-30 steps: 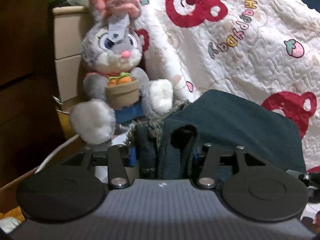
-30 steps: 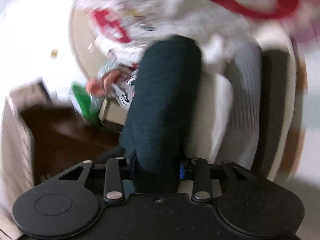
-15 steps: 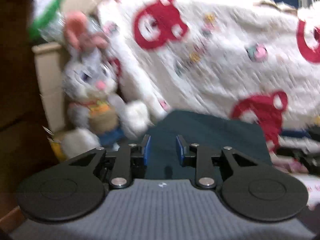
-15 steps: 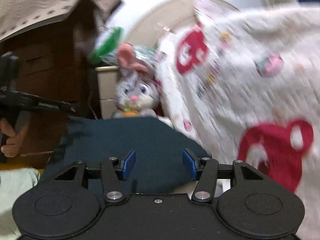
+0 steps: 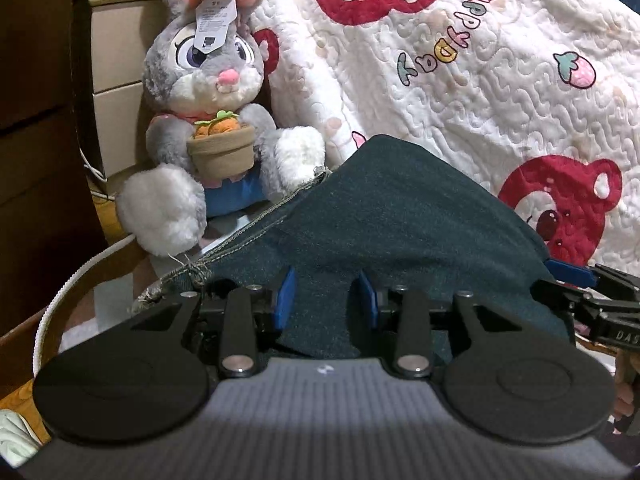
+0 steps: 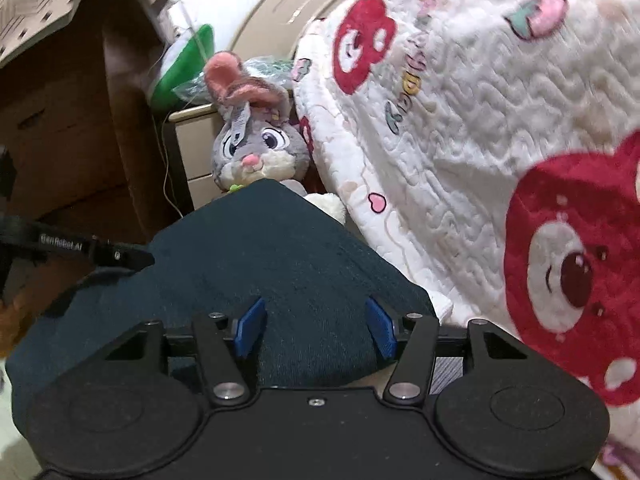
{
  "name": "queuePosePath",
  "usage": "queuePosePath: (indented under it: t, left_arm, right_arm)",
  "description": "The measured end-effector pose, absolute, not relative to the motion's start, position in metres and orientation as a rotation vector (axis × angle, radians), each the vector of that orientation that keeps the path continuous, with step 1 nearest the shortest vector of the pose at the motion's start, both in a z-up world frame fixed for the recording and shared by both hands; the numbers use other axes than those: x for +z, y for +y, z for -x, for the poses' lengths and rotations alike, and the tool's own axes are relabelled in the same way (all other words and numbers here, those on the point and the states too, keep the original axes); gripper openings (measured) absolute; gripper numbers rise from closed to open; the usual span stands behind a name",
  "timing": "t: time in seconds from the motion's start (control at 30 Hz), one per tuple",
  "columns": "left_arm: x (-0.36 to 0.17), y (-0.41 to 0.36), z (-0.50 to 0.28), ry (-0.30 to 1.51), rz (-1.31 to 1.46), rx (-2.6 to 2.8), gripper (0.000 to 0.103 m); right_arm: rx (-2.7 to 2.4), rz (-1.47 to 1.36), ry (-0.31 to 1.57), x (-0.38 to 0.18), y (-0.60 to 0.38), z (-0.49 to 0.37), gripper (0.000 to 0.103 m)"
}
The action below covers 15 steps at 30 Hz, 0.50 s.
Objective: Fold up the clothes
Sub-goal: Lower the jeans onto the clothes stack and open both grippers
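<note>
Dark teal cloth (image 5: 400, 216) fills the lower middle of the left wrist view, lying as a smooth, broad mound with a frayed hem running down to the lower left. A second ago this same cloth was bunched up and pinched between the left tongs (image 5: 325, 300); now their blue pads (image 5: 285, 298) stand apart with the fabric lying slack between and beneath them, held by neither. At the right edge the other tool's blue tip pokes in beside the cloth. A plush rabbit (image 5: 208, 92) sits in the upper left, and a bear-print quilt (image 5: 480, 80) covers the upper right.

From the right wrist view, the cloth (image 6: 256, 264) spreads across the lower middle and lower left, where a second ago it hung as a narrow column from a closed grip. The right tongs (image 6: 314, 326) are now wide apart over it, gripping nothing. The left tool's black finger reaches in from the left edge, resting near the cloth's upper left side.

Both grips let go within the last second, so I judge that a fold was just laid down; whether more folds remain cannot be told, since the garment's full outline is hidden.
</note>
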<state>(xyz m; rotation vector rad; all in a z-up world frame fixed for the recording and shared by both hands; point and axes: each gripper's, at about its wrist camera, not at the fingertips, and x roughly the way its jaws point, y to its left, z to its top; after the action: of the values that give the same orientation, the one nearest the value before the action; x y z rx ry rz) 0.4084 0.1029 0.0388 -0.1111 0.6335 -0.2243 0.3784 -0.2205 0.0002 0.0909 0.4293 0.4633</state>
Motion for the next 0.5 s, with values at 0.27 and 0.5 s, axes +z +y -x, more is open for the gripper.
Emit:
queuePosePath:
  t: [0.27,0.5]
  left_arm:
    - [0.041,0.090,-0.398,0.571,0.092,-0.190,0.049]
    - [0.051,0.070,-0.361,0.518,0.034,-0.106,0.072]
  right_arm:
    - [0.416,-0.278,0.425,0.016,-0.225,-0.352,0.063]
    - [0.443,-0.095,0.432,0.016,-0.191,-0.314,0.069]
